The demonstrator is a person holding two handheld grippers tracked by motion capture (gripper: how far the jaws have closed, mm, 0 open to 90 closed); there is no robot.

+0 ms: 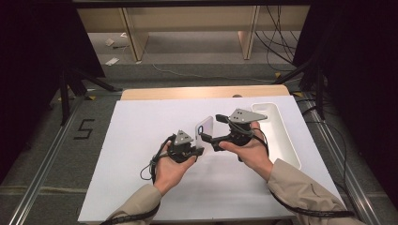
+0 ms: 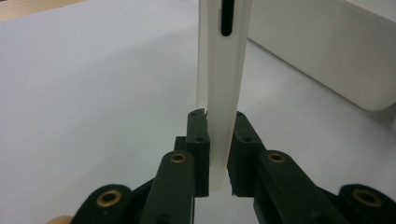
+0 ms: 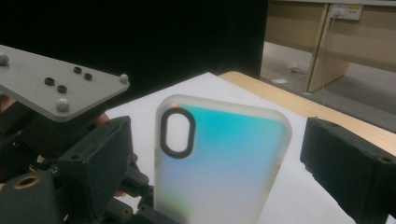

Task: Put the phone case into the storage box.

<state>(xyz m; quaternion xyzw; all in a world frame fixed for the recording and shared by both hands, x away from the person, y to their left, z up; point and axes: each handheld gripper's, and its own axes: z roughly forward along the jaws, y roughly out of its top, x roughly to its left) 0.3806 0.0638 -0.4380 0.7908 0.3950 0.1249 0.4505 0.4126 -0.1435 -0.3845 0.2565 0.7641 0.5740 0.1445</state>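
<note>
A translucent white phone case with a blue-green sheen and an oval camera hole stands upright above the white table. My left gripper is shut on its lower edge; in the left gripper view the case rises edge-on from between the pads. My right gripper is open just right of it, pointing left, its jaws standing wide on either side of the case's upper part. In the right gripper view the case faces the camera, and the one jaw pad in sight stands apart from it.
A long white tray lies along the table's right side, also seen as a white wall behind the case. The white sheet covers the table, with a wooden strip at its far edge. Cables trail from both grippers.
</note>
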